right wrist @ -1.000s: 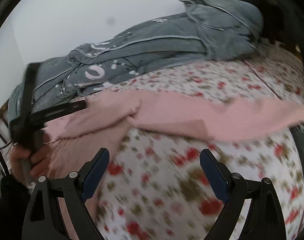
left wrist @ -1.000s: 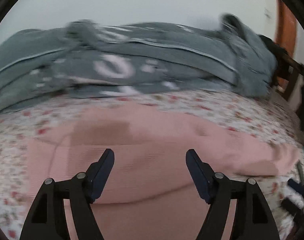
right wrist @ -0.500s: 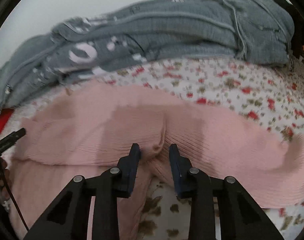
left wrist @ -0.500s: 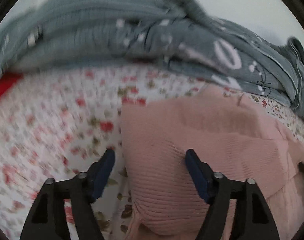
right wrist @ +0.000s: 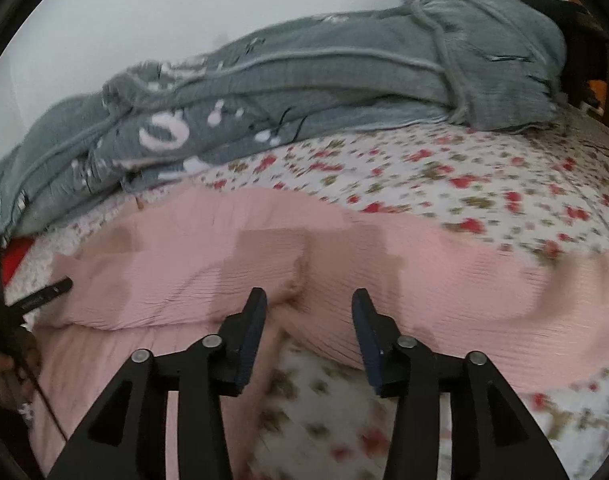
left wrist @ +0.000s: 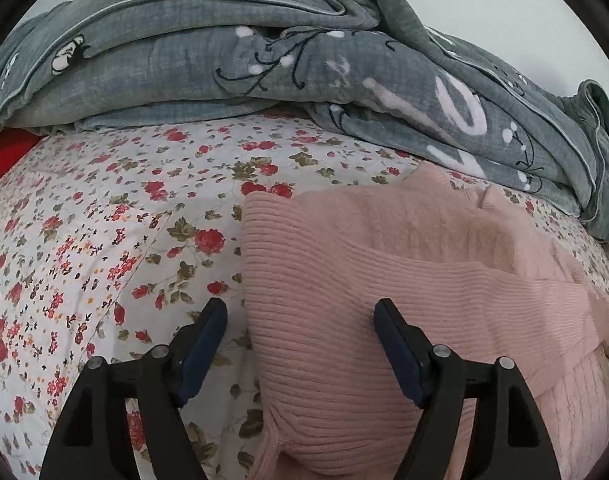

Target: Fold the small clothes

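The pink knit top (left wrist: 384, 280) lies on the flowery bed sheet (left wrist: 104, 240), right under both claws. The left claw (left wrist: 300, 320) has its jaws apart and opening more. One finger is over the sheet, the other is over the top, and the top's left edge runs between them. Nothing is pinched yet.

The right claw (right wrist: 308, 312) is opening too. A small bump of pink cloth sits between its fingers, but the pads do not look like they squeeze it.

To fold well, I think each claw should go low, bite only the top layer at an edge, then lift and carry it over slowly.

Behind the claws a big grey blanket (left wrist: 264, 60) is piled up, close to the top's far edge. To the left claw's left side there is lots of open sheet.
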The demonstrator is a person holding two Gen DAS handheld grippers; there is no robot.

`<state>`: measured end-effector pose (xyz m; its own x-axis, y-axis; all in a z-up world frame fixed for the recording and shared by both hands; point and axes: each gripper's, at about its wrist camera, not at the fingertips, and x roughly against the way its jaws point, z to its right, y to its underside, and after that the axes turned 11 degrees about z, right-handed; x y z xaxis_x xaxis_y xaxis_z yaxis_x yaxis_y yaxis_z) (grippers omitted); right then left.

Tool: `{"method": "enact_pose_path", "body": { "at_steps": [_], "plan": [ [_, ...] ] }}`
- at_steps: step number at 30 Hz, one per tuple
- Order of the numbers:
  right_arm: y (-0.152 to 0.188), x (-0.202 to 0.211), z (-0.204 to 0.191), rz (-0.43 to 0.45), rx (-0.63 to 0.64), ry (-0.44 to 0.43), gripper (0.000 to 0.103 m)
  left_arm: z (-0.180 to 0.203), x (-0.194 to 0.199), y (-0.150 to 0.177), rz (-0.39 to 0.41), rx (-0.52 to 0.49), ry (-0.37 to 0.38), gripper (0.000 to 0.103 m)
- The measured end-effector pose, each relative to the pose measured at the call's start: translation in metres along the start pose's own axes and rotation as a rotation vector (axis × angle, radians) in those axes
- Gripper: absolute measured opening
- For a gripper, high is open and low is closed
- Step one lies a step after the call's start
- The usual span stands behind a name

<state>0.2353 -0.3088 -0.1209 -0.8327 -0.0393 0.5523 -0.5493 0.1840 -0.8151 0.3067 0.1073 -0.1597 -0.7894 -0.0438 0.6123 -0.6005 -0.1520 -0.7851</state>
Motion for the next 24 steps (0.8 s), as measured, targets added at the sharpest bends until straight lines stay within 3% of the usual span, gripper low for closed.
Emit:
{"method": "enact_pose_path", "body": {
  "at_steps": [4, 8, 12, 15, 24],
  "plan": [
    [-0.004, 0.054, 0.055, 0.091, -0.028, 0.121, 0.055, 0.005, 0.002, 0.0, 0.009, -0.027, -0.001, 0.078],
    [0.001, 0.103, 0.124, 0.15, -0.073, 0.261, 0.056, 0.009, 0.003, 0.0, 0.017, -0.047, 0.004, 0.08],
    [0.016, 0.118, 0.182, 0.12, -0.226, 0.221, 0.055, 0.007, 0.004, 0.0, 0.019, -0.038, 0.011, 0.08],
    [0.024, 0.115, 0.196, 0.128, -0.279, 0.193, 0.055, 0.004, 0.004, 0.0, 0.02, -0.023, 0.015, 0.08],
    [0.012, 0.075, 0.227, 0.12, -0.408, 0.237, 0.051, 0.004, 0.0, 0.0, 0.005, -0.013, 0.028, 0.08]
  ]
}}
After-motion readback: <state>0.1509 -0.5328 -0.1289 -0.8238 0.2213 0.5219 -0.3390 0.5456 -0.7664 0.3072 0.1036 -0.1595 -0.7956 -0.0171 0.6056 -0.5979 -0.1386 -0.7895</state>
